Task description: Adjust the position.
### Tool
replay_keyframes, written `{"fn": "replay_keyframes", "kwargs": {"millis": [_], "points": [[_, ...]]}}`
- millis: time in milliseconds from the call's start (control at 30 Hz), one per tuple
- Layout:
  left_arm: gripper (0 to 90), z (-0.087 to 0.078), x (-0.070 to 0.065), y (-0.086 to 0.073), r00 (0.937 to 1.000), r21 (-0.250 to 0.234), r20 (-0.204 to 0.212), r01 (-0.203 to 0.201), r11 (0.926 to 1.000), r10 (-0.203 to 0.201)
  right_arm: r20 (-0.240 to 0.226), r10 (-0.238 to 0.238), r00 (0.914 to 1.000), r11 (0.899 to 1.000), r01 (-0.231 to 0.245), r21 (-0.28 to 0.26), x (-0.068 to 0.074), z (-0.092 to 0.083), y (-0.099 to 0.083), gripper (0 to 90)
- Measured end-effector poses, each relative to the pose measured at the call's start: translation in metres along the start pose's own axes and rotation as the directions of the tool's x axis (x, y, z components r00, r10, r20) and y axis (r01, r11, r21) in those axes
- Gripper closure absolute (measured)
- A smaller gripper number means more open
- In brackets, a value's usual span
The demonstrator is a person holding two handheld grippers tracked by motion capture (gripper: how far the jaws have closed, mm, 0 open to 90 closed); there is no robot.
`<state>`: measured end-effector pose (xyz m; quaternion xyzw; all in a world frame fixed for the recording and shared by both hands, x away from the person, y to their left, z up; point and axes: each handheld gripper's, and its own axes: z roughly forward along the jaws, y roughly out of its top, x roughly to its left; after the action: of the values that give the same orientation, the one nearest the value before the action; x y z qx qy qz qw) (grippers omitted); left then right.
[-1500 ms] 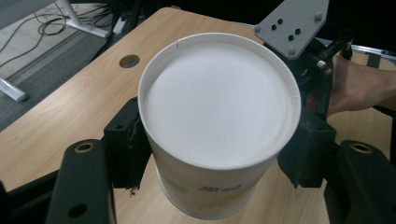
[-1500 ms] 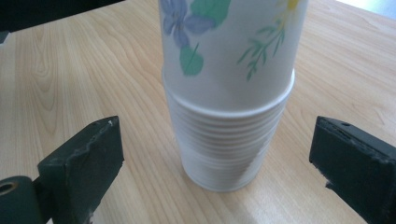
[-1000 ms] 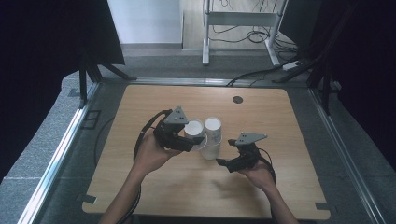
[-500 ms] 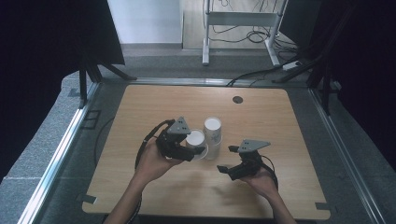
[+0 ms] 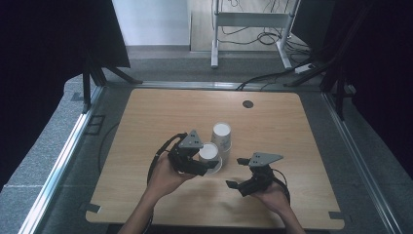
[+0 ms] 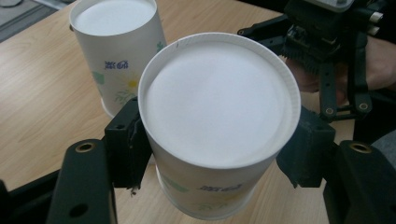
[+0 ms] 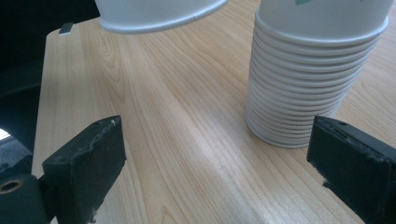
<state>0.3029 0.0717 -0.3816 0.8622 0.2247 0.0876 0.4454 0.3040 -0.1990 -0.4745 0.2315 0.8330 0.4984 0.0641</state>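
A white paper cup with a flower print is held upside down, and my left gripper is shut on its sides. In the high view this cup hangs just in front of a stack of several upside-down cups, with the left gripper under it. The right gripper view has the cup's rim off the table, left of the stack. My right gripper stands open to the right of both, its jaws having just opened a little further with nothing between them.
The wooden table has a small dark round cap near its far edge. A metal frame runs round the table, and cables lie on the floor behind it. The person's hands come in from the near edge.
The left gripper has come down and toward the person with the cup, away from the stack. The right gripper has drifted toward the near edge.
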Motion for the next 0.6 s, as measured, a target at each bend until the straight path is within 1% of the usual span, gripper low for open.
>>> {"fn": "replay_keyframes", "kwargs": {"millis": [67, 200, 367, 400, 500, 600], "points": [[33.9, 0.001, 0.000, -0.003, 0.9998, -0.015, 0.010, 0.014, 0.9998, -0.014, 0.001, -0.006, 1.0000, 1.000, 0.006, -0.005, 0.001, -0.001, 0.000, 4.3], [33.9, 0.003, 0.000, -0.008, 0.9993, -0.036, 0.023, 0.030, 0.9989, -0.029, -0.001, -0.014, 0.9999, 1.000, 0.014, -0.011, 0.004, -0.001, 0.001, 4.3], [33.9, 0.007, 0.000, -0.015, 0.9971, -0.070, 0.050, 0.061, 0.9957, -0.057, -0.012, -0.019, 0.9997, 1.000, 0.019, -0.020, 0.008, -0.002, 0.001, 4.2], [33.9, 0.008, 0.000, -0.017, 0.9966, -0.078, 0.058, 0.063, 0.9950, -0.058, -0.013, -0.020, 0.9997, 1.000, 0.020, -0.022, 0.008, -0.002, 0.001, 4.2], [33.9, 0.011, -0.001, -0.020, 0.9946, -0.088, 0.076, 0.077, 0.9932, -0.070, -0.018, -0.022, 0.9996, 0.999, 0.022, -0.030, 0.010, -0.002, 0.001, 3.8], [33.9, 0.014, -0.001, -0.023, 0.9930, -0.092, 0.081, 0.093, 0.9914, -0.086, -0.021, -0.032, 0.9993, 0.999, 0.031, -0.036, 0.012, -0.001, 0.001, 3.8]]}}
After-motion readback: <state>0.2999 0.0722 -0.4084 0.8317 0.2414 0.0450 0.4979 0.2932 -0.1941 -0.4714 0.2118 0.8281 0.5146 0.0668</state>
